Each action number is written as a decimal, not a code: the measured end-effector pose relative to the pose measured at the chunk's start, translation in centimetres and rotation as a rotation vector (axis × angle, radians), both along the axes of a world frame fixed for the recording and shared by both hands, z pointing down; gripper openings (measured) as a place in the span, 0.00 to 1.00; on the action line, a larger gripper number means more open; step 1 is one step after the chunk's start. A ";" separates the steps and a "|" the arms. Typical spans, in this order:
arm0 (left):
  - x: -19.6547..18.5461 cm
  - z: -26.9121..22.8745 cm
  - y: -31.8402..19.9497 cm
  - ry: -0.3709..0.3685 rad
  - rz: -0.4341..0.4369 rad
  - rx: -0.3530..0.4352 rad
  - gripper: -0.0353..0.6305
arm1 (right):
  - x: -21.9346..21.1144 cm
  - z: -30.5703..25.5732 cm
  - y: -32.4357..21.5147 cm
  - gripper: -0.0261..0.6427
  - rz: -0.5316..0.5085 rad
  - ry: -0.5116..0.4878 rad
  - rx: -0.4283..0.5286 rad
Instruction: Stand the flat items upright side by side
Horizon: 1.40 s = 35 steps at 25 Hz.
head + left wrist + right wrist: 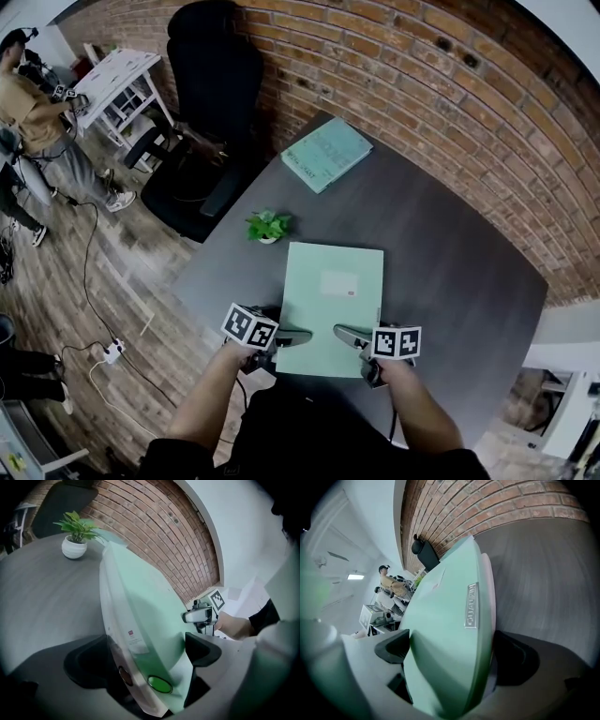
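A mint-green folder (334, 298) lies flat on the dark table (450, 253), its near edge at the table's front. My left gripper (292, 336) stands open at that edge, and the folder (140, 620) runs between its wide-spread fingers (202, 648). My right gripper (349, 333) is at the same edge, shut on the folder (450, 634), which fills the gap between its fingers (513, 658). A second green folder (325, 153) lies flat at the table's far side by the brick wall.
A small potted plant (268, 225) stands just beyond the near folder's far left corner. A black office chair (202, 103) is at the table's far left. A person (42, 122) stands by a white table at the left.
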<state>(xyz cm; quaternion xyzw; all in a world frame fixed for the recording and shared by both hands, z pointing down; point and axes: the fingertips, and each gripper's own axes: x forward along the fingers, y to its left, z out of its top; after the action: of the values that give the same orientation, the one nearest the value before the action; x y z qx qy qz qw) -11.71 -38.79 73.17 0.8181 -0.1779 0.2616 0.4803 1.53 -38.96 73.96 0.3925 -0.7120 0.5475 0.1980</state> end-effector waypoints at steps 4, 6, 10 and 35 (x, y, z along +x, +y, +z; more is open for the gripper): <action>0.1 0.0 -0.1 -0.005 0.003 0.016 0.83 | 0.0 0.1 -0.1 0.87 -0.010 0.016 -0.019; 0.3 0.0 0.0 -0.004 0.002 0.019 0.83 | 0.1 0.0 0.0 0.87 -0.013 0.008 -0.025; 0.6 -0.2 0.1 -0.024 0.038 0.038 0.83 | 0.2 -0.3 0.2 0.87 -0.011 0.011 -0.021; 4.0 -8.3 -8.0 -0.094 0.024 0.657 0.83 | 3.8 -11.6 -6.9 0.79 -0.087 0.249 0.689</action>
<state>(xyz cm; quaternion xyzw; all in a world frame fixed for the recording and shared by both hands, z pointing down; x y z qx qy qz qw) -7.66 -46.78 64.86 0.9183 -0.2651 0.2334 0.1789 5.31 -45.87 62.38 0.4693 -0.8410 0.2145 0.1624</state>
